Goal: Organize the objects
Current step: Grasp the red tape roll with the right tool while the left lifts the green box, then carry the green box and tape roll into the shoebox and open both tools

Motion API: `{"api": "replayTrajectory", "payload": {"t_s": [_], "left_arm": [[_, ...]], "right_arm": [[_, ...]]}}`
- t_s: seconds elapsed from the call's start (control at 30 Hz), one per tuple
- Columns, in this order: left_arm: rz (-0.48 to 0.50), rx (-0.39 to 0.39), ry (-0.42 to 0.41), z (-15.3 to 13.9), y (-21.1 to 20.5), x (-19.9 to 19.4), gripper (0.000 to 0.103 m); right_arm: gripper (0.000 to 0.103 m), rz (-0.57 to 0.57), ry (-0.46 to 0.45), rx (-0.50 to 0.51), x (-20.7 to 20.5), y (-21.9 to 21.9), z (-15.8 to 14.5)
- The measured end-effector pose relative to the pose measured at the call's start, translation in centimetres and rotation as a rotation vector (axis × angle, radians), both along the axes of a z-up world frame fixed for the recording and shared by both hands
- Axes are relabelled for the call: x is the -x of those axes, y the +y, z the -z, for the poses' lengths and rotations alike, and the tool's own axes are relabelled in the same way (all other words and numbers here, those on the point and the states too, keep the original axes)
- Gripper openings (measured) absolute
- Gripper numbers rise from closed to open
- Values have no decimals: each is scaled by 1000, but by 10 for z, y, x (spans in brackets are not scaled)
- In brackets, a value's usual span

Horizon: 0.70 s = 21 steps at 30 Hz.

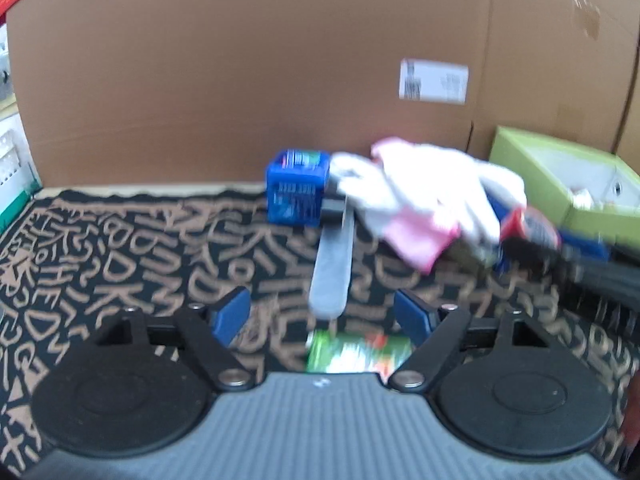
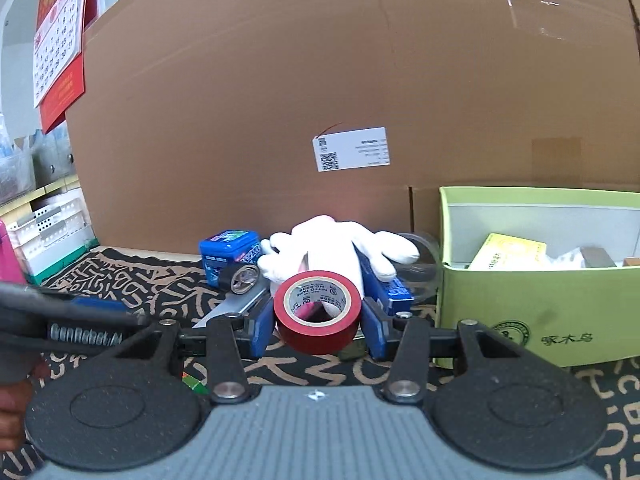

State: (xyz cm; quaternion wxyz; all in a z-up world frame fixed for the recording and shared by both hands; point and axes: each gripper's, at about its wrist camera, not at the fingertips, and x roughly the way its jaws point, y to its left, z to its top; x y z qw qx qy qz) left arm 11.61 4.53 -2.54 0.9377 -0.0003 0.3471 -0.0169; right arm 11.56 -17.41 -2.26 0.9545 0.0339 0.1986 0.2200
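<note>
My right gripper (image 2: 316,320) is shut on a red tape roll (image 2: 316,316), held off the patterned mat with its hole facing the camera. In the left wrist view, which is blurred, the same red tape roll (image 1: 528,226) shows at the right. My left gripper (image 1: 322,316) is open with nothing between its blue pads; a green packet (image 1: 356,350) lies on the mat just under it. Ahead lie a grey utility knife (image 1: 332,272), a blue tin (image 1: 296,188) and a white glove (image 1: 420,196) with pink cloth.
An open green box (image 2: 540,280) with several items inside stands at the right. A big cardboard wall (image 2: 280,100) closes the back. A blue carton (image 2: 386,284) sits under the glove (image 2: 332,244). The left gripper's dark body (image 2: 60,320) reaches in from the left.
</note>
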Motion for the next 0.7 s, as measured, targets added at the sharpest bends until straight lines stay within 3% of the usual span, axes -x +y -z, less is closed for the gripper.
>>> {"api": "replayTrajectory", "payload": {"t_s": [0.1, 0.23, 0.3, 0.37, 0.53, 0.7], "left_arm": [[62, 22, 49, 7, 5, 11, 82], [111, -100, 40, 19, -12, 15, 92], [121, -123, 67, 27, -20, 9, 83], [143, -56, 83, 32, -18, 3, 61], [129, 1, 108, 23, -17, 1, 60], [141, 14, 29, -7, -26, 3, 60]], "right_arm": [[51, -6, 2, 2, 1, 2, 1], [51, -18, 15, 19, 1, 8, 4], [51, -20, 24, 21, 1, 9, 6], [51, -19, 35, 23, -1, 9, 8], [51, -16, 41, 23, -1, 7, 9], [51, -4, 4, -6, 3, -1, 0]]}}
